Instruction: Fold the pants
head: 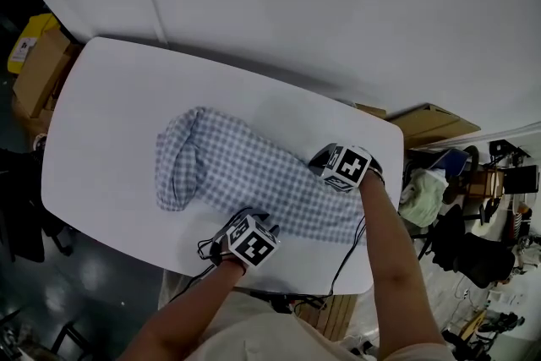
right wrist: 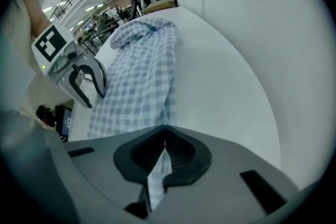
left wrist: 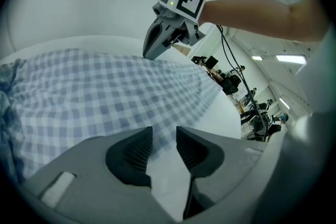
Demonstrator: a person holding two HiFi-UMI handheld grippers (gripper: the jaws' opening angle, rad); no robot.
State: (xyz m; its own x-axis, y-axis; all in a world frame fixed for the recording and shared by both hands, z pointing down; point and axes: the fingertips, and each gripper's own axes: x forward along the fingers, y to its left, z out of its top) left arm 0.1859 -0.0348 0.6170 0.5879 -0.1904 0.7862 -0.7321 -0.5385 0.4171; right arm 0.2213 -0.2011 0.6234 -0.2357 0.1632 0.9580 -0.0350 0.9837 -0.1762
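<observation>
Forearms reached up from 6 o'clock in the head view. The left tongs (head: 239, 224) sat at the near edge of the checked pants (head: 245, 169), the right tongs (head: 319, 161) at their 3 o'clock end, on a white table (head: 110, 97). Cardboard boxes (head: 40, 68) stood at 9 o'clock.

In the left gripper view, those tongs (left wrist: 164, 136) stood released over the cloth's edge; they should probably clench fabric before any lift.

In the right gripper view, the tongs (right wrist: 165, 136) were clenched on the pants, so both corners could rise together.
</observation>
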